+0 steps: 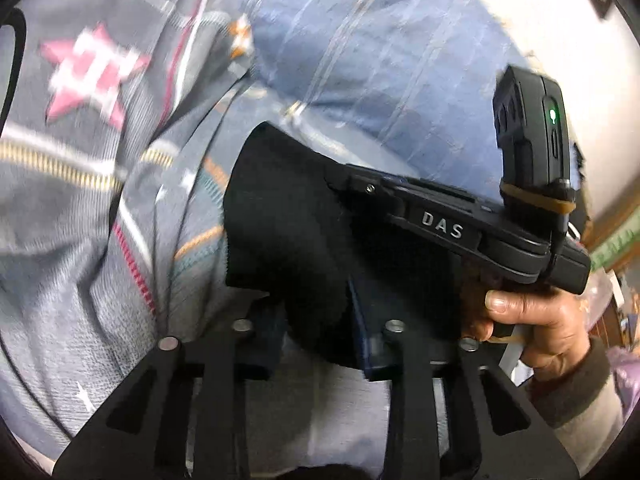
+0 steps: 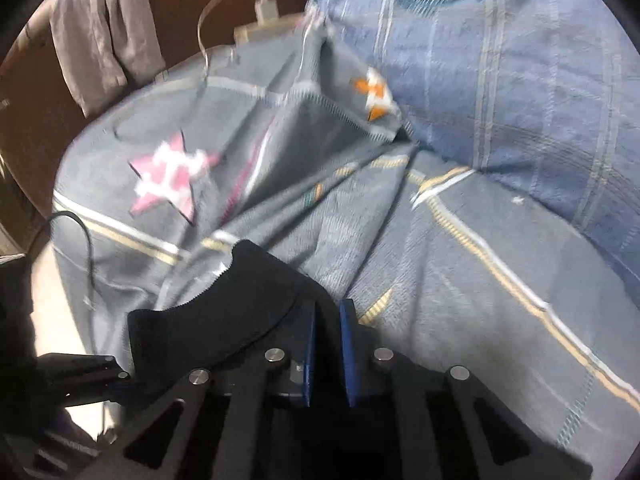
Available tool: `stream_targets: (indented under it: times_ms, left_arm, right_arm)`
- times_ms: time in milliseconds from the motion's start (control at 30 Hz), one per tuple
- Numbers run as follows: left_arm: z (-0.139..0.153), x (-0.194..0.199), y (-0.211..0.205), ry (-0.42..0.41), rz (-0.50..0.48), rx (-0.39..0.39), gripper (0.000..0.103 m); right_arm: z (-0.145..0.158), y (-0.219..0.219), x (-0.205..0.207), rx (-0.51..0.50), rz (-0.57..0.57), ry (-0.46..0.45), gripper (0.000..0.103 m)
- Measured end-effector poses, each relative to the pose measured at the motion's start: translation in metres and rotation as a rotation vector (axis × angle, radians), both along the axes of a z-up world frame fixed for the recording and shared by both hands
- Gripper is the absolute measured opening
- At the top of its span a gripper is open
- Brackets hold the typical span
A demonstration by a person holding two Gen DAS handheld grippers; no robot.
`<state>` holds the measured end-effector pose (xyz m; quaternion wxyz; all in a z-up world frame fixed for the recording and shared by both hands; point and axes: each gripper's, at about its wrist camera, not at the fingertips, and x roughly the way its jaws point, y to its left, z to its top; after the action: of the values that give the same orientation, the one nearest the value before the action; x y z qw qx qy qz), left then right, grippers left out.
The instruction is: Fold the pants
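Black pants (image 2: 208, 312) lie bunched on the grey star-print bedspread (image 2: 460, 280), on the near side of its pink star (image 2: 172, 178). Right gripper (image 2: 329, 344): blue pads (image 2: 347, 356) nearly together, only a thin slit between them; a corner of the dark cloth runs in at the left pad, so it looks clamped on the pants edge, though the fold hides the actual contact. Left gripper (image 1: 320, 336): jaws narrowed but wider than the right's, with a thick fold of the black fabric sitting between the fingers (image 1: 370, 344) and covering most of the gap, so it reads as pinched on the pants. In the left wrist view the right gripper's body, marked DAS, lies across the pants to the right of the pink star, held by a hand (image 1: 536, 328) in a cuffed sleeve. Beyond the star, a blue checked duvet (image 2: 520, 80) is heaped on the bedspread. Left of the star, past the bed edge, a grey garment (image 2: 104, 32) hangs against a brown wall, and a thin black cable (image 2: 86, 240) loops over the bedspread's edge. Both views are motion-blurred, so fine detail is poor.
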<state>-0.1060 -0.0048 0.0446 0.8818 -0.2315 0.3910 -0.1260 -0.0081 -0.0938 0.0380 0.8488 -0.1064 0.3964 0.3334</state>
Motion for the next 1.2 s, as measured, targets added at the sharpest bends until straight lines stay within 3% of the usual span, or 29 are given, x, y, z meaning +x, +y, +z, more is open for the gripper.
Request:
stream_targets:
  times_ms: [133,200,367,467,567,633,667,700,733,767,800,833,900,967,1067,1133,1200]
  left_arm:
    - [0.043,-0.014,-0.029,-0.142,-0.098,0.057,0.024]
    - [0.062,-0.018,-0.051,-0.198,-0.179,0.065,0.024]
    - [0.079,-0.015,-0.123,-0.255,-0.4,0.084,0.023]
    - [0.057,0.002,-0.171,-0.202,-0.494,0.103,0.023]
    - [0.018,0.025,-0.208,-0.079,-0.534,0.133,0.023]
    - [0.007,0.031,-0.218,-0.058,-0.546,0.154,0.023]
    - [0.009,0.031,-0.217,-0.069,-0.548,0.151,0.025]
    - [0.015,0.029,-0.215,-0.073,-0.559,0.153,0.037]
    - [0.022,0.028,-0.211,-0.069,-0.583,0.147,0.055]
    - [0.028,0.024,-0.205,-0.069,-0.591,0.143,0.064]
    - [0.034,0.021,-0.198,-0.084,-0.586,0.144,0.069]
    - [0.036,0.019,-0.194,-0.101,-0.58,0.152,0.069]
    - [0.048,0.008,-0.181,-0.145,-0.565,0.194,0.069]
    - [0.051,0.004,-0.165,-0.169,-0.532,0.234,0.069]
    - [0.038,0.013,-0.148,-0.15,-0.468,0.277,0.069]
    - [0.026,0.022,-0.138,-0.106,-0.424,0.288,0.069]
    - [0.015,0.029,-0.133,-0.066,-0.394,0.289,0.069]
  right_arm:
    - [0.044,-0.039,-0.028,0.116,-0.048,-0.08,0.009]
    - [0.064,-0.067,-0.045,0.167,-0.084,-0.12,0.004]
    - [0.082,-0.152,-0.079,0.229,-0.24,-0.174,0.004]
    - [0.065,-0.2,-0.092,0.204,-0.378,-0.142,0.003]
    - [0.042,-0.258,-0.102,0.256,-0.579,-0.071,0.003]
    - [0.027,-0.291,-0.11,0.325,-0.677,-0.01,0.005]
    - [0.023,-0.302,-0.116,0.373,-0.69,0.005,0.008]
    - [0.02,-0.307,-0.123,0.417,-0.682,0.012,0.011]
    - [0.017,-0.31,-0.127,0.446,-0.667,0.02,0.022]
    - [0.016,-0.309,-0.131,0.471,-0.652,0.031,0.041]
    - [0.015,-0.307,-0.134,0.501,-0.64,0.046,0.05]
    - [0.013,-0.304,-0.134,0.531,-0.627,0.058,0.058]
    - [0.011,-0.296,-0.133,0.609,-0.591,0.091,0.06]
    - [0.005,-0.286,-0.127,0.62,-0.587,0.13,0.067]
    - [-0.007,-0.264,-0.111,0.522,-0.596,0.164,0.067]
    - [-0.009,-0.248,-0.107,0.445,-0.609,0.118,0.067]
    - [-0.007,-0.229,-0.106,0.426,-0.534,0.096,0.028]
